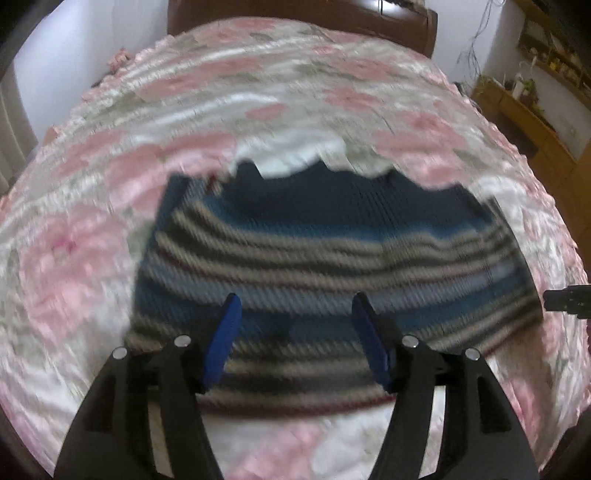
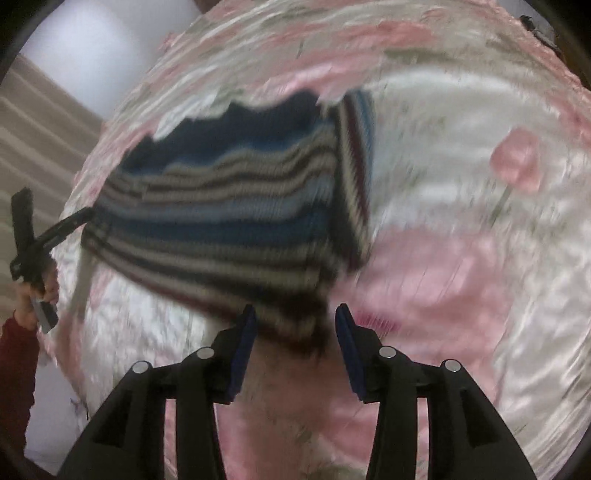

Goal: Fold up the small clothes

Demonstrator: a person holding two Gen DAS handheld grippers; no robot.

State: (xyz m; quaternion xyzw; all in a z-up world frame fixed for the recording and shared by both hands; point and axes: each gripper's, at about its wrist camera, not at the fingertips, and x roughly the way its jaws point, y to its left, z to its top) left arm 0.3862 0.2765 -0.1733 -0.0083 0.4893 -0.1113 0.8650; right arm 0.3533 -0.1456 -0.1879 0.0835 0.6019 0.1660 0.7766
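A small striped knit sweater, in navy, blue, grey and maroon bands, lies flat and partly folded on a pink flowered bedspread. My left gripper hovers open over the sweater's near hem, nothing between its blue pads. In the right wrist view the same sweater lies ahead, one side folded over with stripes running upright. My right gripper is open just at the sweater's near corner. The left gripper shows at the left edge there, held by a hand. Both views are blurred.
A brown headboard stands at the bed's far end. Wooden shelves with small items sit to the right. A beige striped curtain hangs beyond the bed's left side. A red sleeve shows at the left.
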